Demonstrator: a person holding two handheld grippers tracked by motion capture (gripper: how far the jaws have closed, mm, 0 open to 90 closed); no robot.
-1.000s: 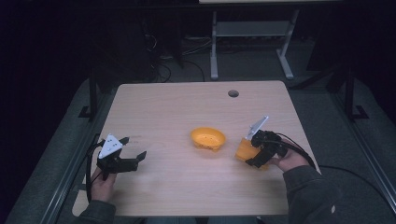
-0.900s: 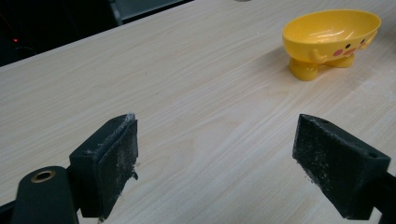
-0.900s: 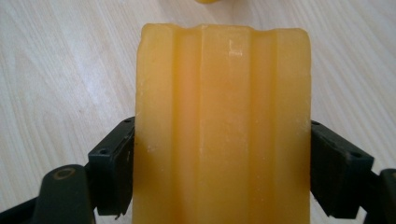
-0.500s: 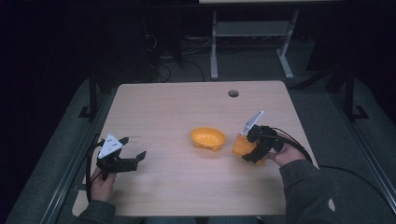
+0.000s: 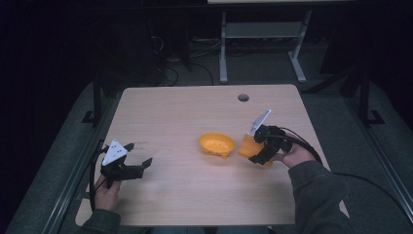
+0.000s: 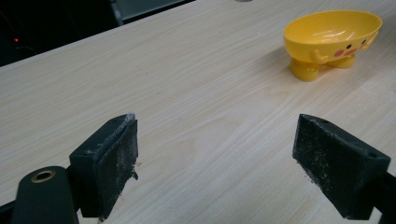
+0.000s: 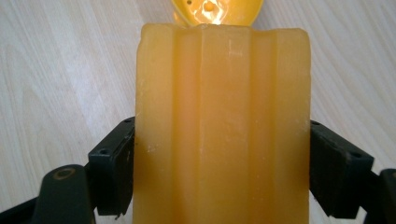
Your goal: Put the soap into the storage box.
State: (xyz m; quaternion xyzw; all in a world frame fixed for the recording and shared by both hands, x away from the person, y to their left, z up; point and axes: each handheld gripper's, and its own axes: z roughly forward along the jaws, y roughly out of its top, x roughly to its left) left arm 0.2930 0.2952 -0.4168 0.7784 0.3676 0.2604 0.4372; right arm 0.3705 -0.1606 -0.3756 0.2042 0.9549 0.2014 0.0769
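The right gripper (image 7: 219, 158) is clamping its fingers on an orange block (image 7: 222, 126) just beside the yellow bowl (image 5: 216, 144) — the left gripper (image 6: 229, 158) is sitting with fingers wide over the table (image 5: 185, 107).

From my remote station, the pale wood-grain worktop (image 5: 185, 112) stands on a dark floor, its corners rounded and a small round hole (image 5: 243, 97) near its far edge. A yellow footed bowl (image 5: 216, 145) sits on the boards right of centre, well apart from the hole. In the left gripper view I make out stubby legs and a painted face with pink cheeks on the bowl's (image 6: 332, 38) side; bare wood lies around it on every side.
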